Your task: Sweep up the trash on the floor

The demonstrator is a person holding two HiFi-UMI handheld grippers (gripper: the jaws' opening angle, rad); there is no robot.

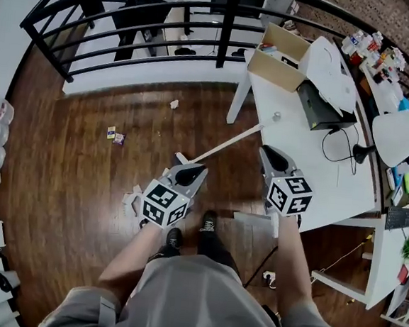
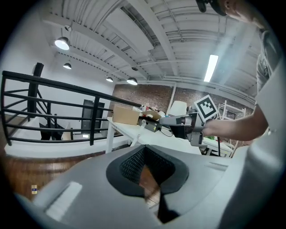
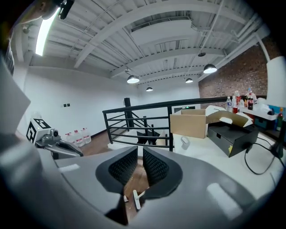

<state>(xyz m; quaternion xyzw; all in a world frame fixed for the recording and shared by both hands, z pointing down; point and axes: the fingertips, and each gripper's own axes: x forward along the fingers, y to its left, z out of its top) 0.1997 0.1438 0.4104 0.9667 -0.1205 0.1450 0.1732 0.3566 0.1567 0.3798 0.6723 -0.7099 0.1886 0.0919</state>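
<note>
Standing on the floor (image 1: 83,170) in the head view, the person (image 1: 193,293) is holding out the left tongs (image 1: 192,171) and right tongs (image 1: 270,155), with trash (image 1: 115,136) lying ahead of the left ones, well apart. In the left gripper view the left tongs (image 2: 144,163) are pressing clenched together, empty. In the right gripper view the right tongs (image 3: 140,163) are gaping slightly, empty, framing a white stick (image 3: 136,200) on the floor.

The head view looks steeply down from above the person onto the floor (image 1: 68,176), table (image 1: 267,93) and railing (image 1: 228,26). The gripper views ride close behind the left claw (image 2: 145,156) and right claw (image 3: 140,156), facing roughly level across the room. Both share the railing, table and what seems the same box (image 1: 273,69).
</note>
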